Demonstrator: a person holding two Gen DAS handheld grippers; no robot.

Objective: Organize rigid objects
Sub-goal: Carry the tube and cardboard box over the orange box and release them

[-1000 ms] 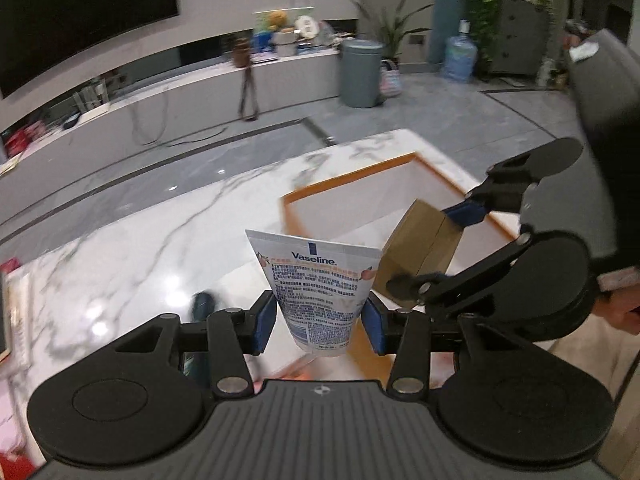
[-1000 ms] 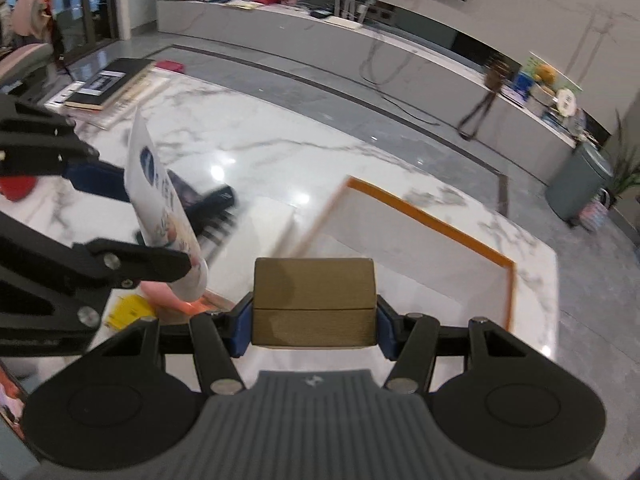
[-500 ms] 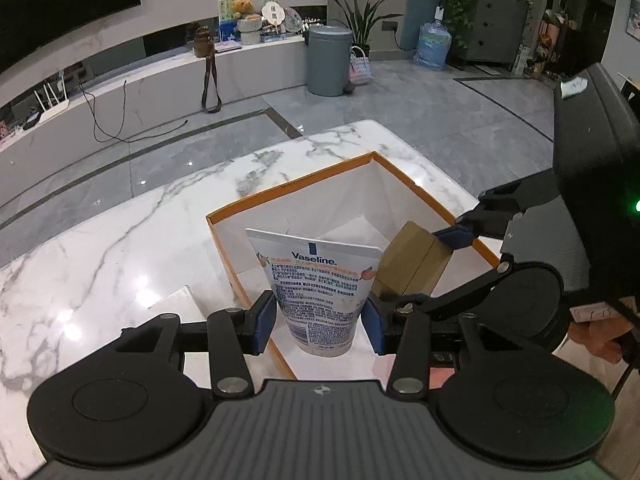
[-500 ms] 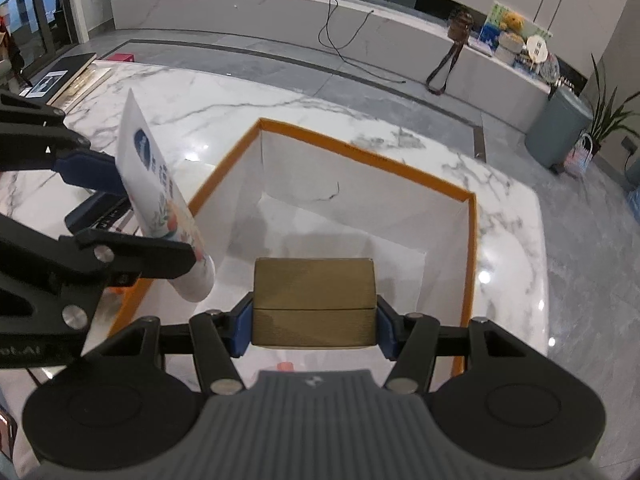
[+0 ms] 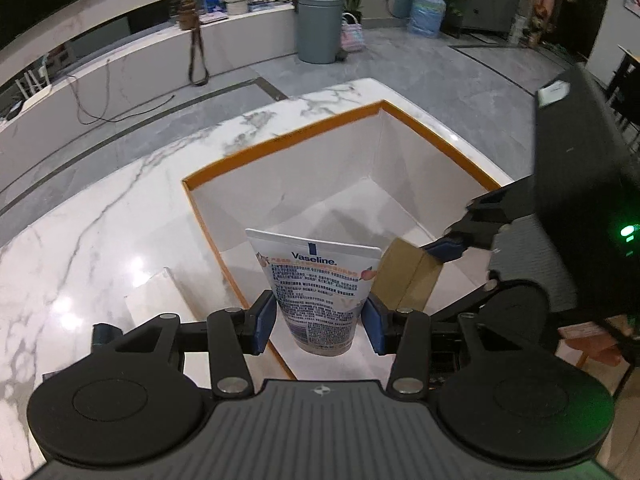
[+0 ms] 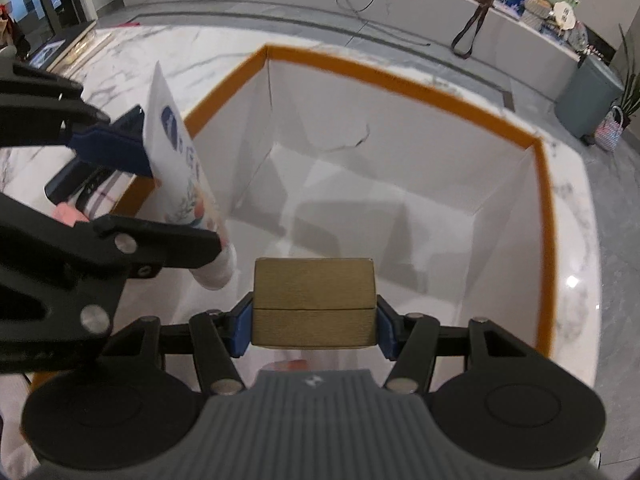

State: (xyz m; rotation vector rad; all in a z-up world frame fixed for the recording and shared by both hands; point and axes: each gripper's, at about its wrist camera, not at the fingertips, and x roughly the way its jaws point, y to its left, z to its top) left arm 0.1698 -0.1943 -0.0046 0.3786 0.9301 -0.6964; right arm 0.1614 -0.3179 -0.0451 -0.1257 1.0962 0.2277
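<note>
Left gripper (image 5: 319,316), jaws clamped on Vaseline tube (image 5: 318,286), cap down, above near-left corner of orange-rimmed white box (image 5: 280,138); right gripper (image 6: 314,322), jaws clamped on tan block (image 6: 314,302), over box's open interior; marble surface (image 5: 100,216) surrounding the rim

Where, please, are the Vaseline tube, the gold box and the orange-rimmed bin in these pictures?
Vaseline tube (image 5: 320,292): left wrist view, printed face, held in the left tongs.
Gold box (image 6: 314,304): right wrist view, front face at its seam, held in the right tongs.
Orange-rimmed bin (image 6: 400,80): right wrist view, far orange rim.
</note>
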